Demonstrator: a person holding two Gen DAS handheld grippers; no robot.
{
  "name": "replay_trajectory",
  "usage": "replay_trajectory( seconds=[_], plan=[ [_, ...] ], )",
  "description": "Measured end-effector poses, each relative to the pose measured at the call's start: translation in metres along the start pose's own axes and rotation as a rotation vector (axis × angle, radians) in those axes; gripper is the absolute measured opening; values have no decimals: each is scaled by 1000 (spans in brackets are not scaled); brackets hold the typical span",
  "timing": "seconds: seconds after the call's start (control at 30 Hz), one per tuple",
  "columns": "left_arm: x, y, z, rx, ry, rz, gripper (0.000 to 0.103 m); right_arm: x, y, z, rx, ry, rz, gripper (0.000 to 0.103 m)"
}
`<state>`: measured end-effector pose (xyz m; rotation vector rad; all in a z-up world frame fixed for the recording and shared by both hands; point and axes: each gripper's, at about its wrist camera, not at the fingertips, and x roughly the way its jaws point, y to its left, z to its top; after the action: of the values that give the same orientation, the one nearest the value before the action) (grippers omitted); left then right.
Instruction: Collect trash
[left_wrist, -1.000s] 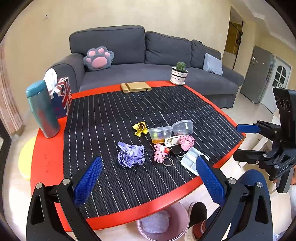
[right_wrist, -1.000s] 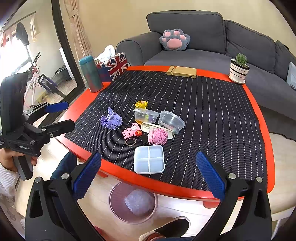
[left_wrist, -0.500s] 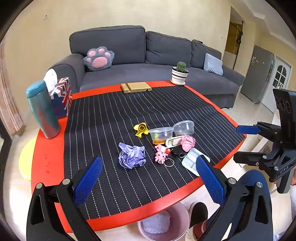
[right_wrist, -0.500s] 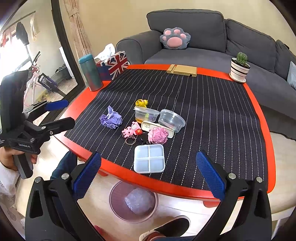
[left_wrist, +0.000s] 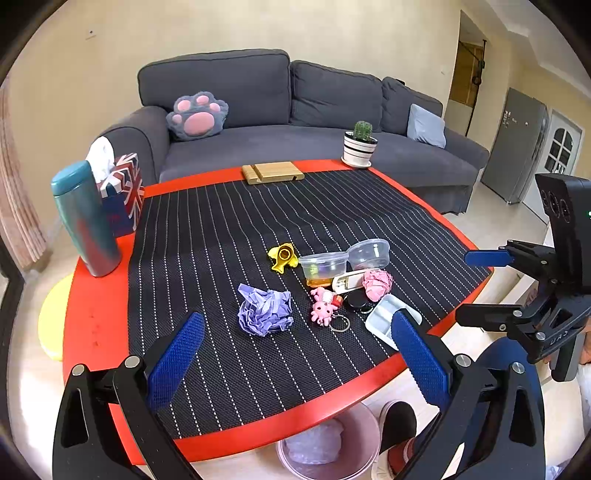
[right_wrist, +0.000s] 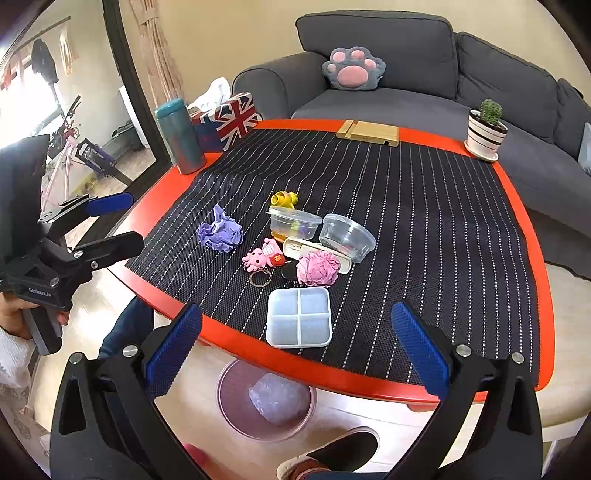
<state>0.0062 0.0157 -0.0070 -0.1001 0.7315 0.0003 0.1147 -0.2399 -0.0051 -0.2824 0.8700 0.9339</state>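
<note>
A crumpled purple paper ball and a crumpled pink paper ball lie on the black striped mat. A pink bin holding a clear bag stands on the floor under the table's near edge. My left gripper hovers open near that edge, facing the purple ball. My right gripper is open too, above the white pill box. Each gripper also shows in the other's view: the right gripper and the left gripper.
Among the paper lie a pink keychain toy, two clear tubs, a yellow toy and a black lid. A teal flask, flag tissue box, wooden stand and cactus pot line the red table. A shoe is by the bin.
Both views shift only slightly; the left gripper has eased a little left and nearer the table. Both grippers stay open and nothing on the table has moved.
</note>
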Motion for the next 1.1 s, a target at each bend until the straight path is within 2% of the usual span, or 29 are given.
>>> replay_trajectory(
  seconds=[0.2,0.67,0.83,0.87,0.9,1.1],
  plan=[
    [1,1,-1,-1,2,3,97,17,2,7,-16,46,3,100],
    [4,7,-8,-23,18,7,97,78,2,6,-43,259,-25,100],
    [7,8,-11,-28,31,6,97,87,2,3,-46,287,-23,100],
    [8,8,-12,-29,32,6,97,88,2,3,-47,290,-22,96],
    [8,8,-12,-31,33,5,97,89,2,2,-49,297,-22,85],
    [10,11,-13,-42,38,2,97,96,4,-1,-69,316,-30,69]
  ],
)
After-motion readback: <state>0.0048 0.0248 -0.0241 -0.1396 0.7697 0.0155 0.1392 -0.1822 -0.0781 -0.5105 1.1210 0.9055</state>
